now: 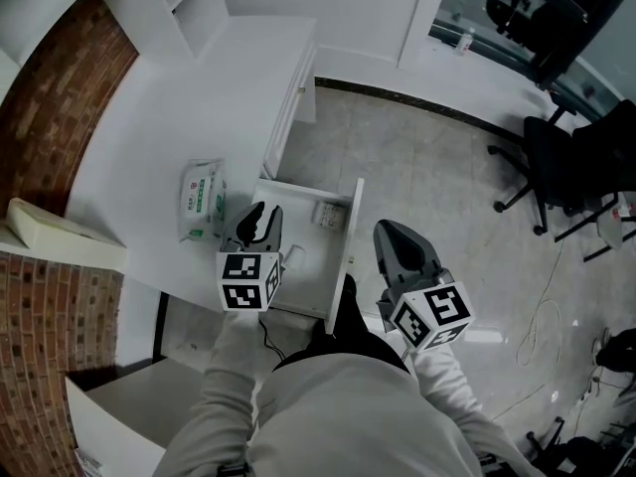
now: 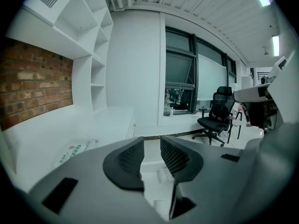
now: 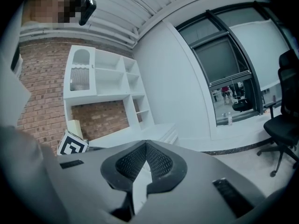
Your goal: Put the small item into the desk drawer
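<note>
Wipes pack [image 1: 202,200], black office chair [image 1: 555,155], brick wall [image 1: 42,117]

A brick wall [image 1: 55,107] is running along nine o'clock, with white shelving [image 1: 189,3] standing at eleven. Black office chairs [image 1: 566,162] are sitting on the pale floor [image 1: 427,167] at three o'clock, under windows [image 1: 517,18] at one.

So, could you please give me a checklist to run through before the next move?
1. Drawer open: ok.
2. Small box lying inside the drawer: ok.
3. Left gripper empty, jaws apart: ok.
4. Right gripper empty, jaws together: ok.
5. Right gripper touching the drawer front: cannot tell.
6. Pack of wipes on the desk, clear of the drawer: ok.
</note>
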Available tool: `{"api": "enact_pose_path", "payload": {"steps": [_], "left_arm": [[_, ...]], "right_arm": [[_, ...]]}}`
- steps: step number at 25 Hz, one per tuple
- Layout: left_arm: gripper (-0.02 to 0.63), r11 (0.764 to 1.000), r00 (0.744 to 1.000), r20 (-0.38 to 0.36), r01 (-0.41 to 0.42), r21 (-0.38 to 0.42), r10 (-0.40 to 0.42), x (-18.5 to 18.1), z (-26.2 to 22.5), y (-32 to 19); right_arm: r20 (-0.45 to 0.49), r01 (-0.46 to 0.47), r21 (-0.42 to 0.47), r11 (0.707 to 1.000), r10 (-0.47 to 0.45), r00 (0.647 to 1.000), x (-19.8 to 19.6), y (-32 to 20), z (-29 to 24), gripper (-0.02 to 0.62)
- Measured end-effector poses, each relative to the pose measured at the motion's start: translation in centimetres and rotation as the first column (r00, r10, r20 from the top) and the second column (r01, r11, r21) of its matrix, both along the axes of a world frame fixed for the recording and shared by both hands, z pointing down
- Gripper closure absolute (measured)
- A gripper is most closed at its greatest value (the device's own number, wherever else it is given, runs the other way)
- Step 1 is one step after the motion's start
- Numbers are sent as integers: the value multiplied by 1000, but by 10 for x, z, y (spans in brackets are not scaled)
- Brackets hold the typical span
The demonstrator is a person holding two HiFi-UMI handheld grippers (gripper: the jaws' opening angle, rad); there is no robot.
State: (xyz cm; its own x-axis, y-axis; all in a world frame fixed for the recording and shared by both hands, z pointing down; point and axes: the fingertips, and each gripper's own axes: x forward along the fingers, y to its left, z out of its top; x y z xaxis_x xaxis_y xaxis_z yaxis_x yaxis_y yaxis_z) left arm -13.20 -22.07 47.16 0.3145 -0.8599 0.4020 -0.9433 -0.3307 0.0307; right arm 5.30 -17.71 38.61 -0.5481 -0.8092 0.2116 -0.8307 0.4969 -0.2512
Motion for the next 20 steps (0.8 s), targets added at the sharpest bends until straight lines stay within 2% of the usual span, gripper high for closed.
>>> {"api": "enact_pose_path", "payload": {"steps": [10, 20], "left_arm": [[522, 994, 999, -36, 29, 105, -26, -9, -45, 24], [562, 986, 998, -56, 44, 161, -35, -13, -69, 50]], "right_arm": [[-1, 10, 21, 1000, -10, 1000, -7, 9, -8, 568], [-9, 19, 45, 999, -19, 1000, -11, 17, -15, 568]]}}
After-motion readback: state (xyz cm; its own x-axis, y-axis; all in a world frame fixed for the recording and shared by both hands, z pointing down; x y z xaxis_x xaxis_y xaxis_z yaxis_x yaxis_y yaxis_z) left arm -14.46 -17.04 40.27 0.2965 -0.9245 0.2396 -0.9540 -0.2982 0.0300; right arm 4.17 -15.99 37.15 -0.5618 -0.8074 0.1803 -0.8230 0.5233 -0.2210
